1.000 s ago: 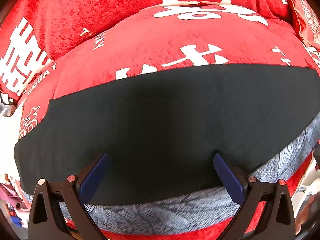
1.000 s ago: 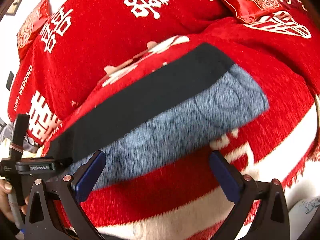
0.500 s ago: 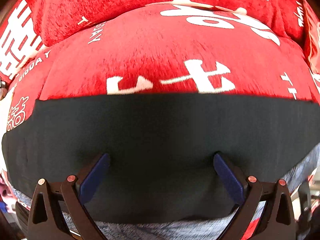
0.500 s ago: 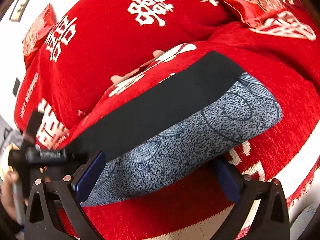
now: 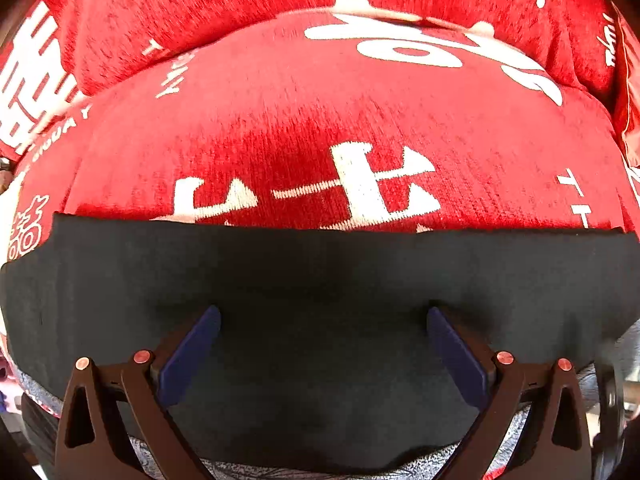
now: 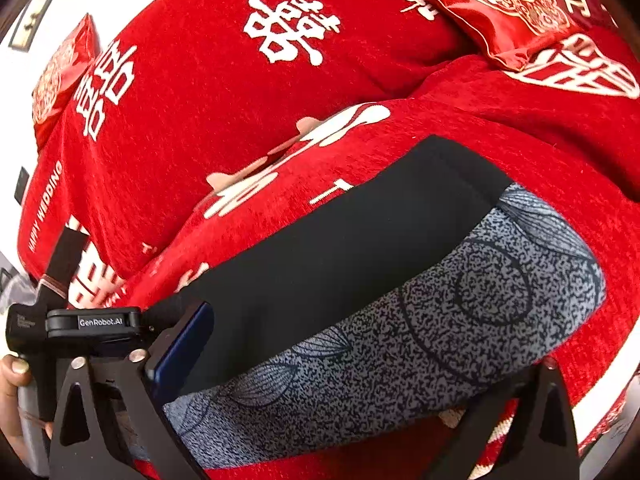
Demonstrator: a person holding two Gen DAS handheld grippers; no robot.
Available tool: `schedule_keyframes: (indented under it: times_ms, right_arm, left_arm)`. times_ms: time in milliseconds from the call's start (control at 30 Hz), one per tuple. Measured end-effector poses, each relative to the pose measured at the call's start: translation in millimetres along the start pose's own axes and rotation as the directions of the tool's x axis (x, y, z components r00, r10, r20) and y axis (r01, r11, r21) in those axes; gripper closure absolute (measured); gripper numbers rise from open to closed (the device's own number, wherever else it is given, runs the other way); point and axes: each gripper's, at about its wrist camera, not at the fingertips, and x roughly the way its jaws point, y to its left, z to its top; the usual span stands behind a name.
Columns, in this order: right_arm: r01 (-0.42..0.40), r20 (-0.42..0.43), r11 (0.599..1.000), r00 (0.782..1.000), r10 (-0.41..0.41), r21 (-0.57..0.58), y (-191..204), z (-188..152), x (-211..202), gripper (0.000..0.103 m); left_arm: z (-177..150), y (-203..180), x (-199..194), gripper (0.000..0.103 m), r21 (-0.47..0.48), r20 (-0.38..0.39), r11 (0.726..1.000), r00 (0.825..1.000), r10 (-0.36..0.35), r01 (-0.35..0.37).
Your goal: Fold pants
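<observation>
Red cover [image 6: 192,128], folded pants [image 6: 360,280], left gripper [image 5: 324,344] spread, right gripper [image 6: 360,364] closing around pants

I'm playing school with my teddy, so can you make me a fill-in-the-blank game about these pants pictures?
1. The pants lie on a cover whose main colour is ____.
2. The plain strip of the pants, next to the grey patterned part, is ____.
3. The pads on the left gripper are ____.
4. The cushion at the top of the right wrist view has a ____ round emblem.

Missing words: red; black; blue; gold
</observation>
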Motion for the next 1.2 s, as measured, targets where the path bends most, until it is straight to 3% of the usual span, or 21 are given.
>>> schedule_keyframes:
  times_ms: [67,100,233,300,367,467,567,767,900,933,1033,1133,1200]
  right_arm:
    - [0.038,-0.019,0.999,0.999,-0.038,-0.007,-2.9,1.4,0.7,0.045]
    - [0.025,-0.02,1.0,0.999,-0.025,0.002,-5.4,2.4,-0.7,0.049]
    - [-0.029,-0.034,0.999,0.999,0.03,0.039,-13.7,4.1,1.7,0.047]
    - [-0.082,-0.014,0.995,0.996,0.082,0.058,-15.5,5.3,3.9,0.03]
    - [-0.058,-0.017,0.997,0.998,0.059,0.041,-11.1,8.0,7.8,0.033]
    - [0.001,-0.049,1.0,0.999,0.0,0.01,-3.5,12.0,8.4,0.066]
    - [0.022,-0.037,0.999,0.999,-0.023,-0.024,6.5,15.1,-2.7,0.077]
    - [0.132,0.058,0.962,0.991,-0.122,-0.24,70.9,23.9,-34.2,0.08]
    - [0.225,0.13,0.879,0.974,-0.188,-0.42,125.8,21.7,-44.7,0.081]
    - [0.239,0.138,0.865,0.97,-0.197,-0.441,133.0,21.8,-46.5,0.081]
    - [0.247,0.148,0.851,0.969,-0.2,-0.464,146.1,24.7,-51.5,0.081]
    - [0.27,0.136,0.849,0.963,-0.234,-0.455,150.1,27.3,-47.6,0.081]
    - [0.268,0.124,0.851,0.963,-0.238,-0.451,152.7,29.0,-46.4,0.081]
  left_arm:
    - [-1.6,-0.6,-0.5,0.0,-0.002,0.001,1.0,1.0,0.003,-0.003]
    - [-1.6,-0.6,-0.5,0.0,-0.002,-0.002,1.0,1.0,0.004,-0.004]
    - [-6.3,-0.2,-1.6,0.0,0.002,0.004,1.0,1.0,0.006,-0.006]
    - [-7.4,-0.1,-1.6,0.0,0.002,0.014,1.0,1.0,0.01,-0.01]
    - [-10.0,-0.1,-1.9,0.0,0.004,0.016,1.0,1.0,0.009,-0.009]
    - [-9.7,0.9,-1.1,0.0,0.011,0.02,1.0,1.0,0.003,-0.003]
    - [-10.6,0.4,-0.4,0.0,0.025,0.035,1.0,0.999,0.002,-0.003]
    - [-11.4,-4.0,2.7,0.0,0.046,0.094,0.999,0.995,0.013,-0.018]
    - [-7.3,-0.8,-1.7,0.0,0.064,0.046,0.998,0.999,-0.007,0.004]
    - [-7.4,5.1,-6.4,0.0,0.063,0.017,0.997,0.999,-0.048,0.047]
    - [-16.6,19.8,-20.3,0.0,0.012,0.042,0.993,0.992,-0.117,0.116]
    - [-27.2,11.8,-9.8,0.0,0.046,-0.003,0.996,0.998,-0.07,0.07]
    - [-38.5,6.3,-11.7,0.0,0.081,0.032,0.996,0.999,-0.035,0.032]
